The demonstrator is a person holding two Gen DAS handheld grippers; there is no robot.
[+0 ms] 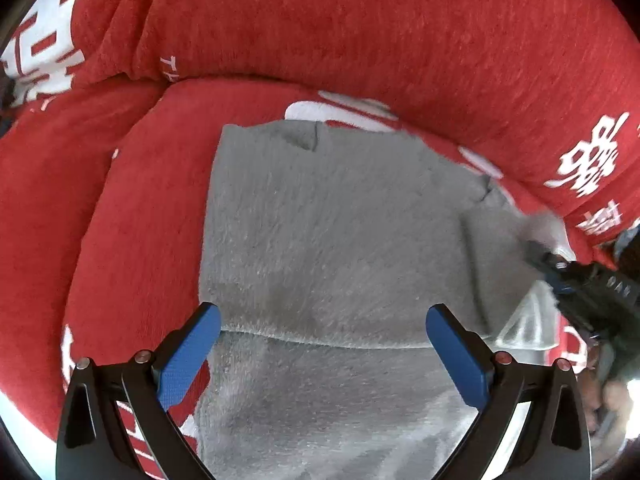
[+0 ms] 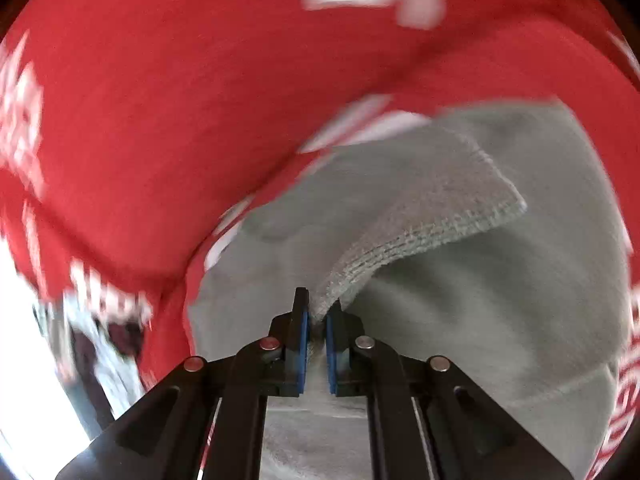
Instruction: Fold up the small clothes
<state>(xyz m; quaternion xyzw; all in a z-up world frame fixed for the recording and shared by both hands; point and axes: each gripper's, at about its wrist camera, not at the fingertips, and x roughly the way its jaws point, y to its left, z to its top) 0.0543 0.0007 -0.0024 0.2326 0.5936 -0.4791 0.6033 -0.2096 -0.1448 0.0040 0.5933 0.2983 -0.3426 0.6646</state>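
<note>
A small grey fuzzy garment [image 1: 332, 240] lies on a red cover, partly folded with a fold edge running across near me. My left gripper [image 1: 322, 316] is open and empty, hovering just above the garment's near fold. My right gripper [image 2: 316, 312] is shut on a hemmed corner of the grey garment [image 2: 432, 208] and lifts it off the rest of the cloth. The right gripper also shows in the left wrist view [image 1: 560, 268] at the garment's right edge.
The red cover with white characters [image 1: 360, 32] spans a cushioned seat and a raised backrest behind the garment. A bright floor area [image 2: 80, 344] shows at the lower left of the right wrist view.
</note>
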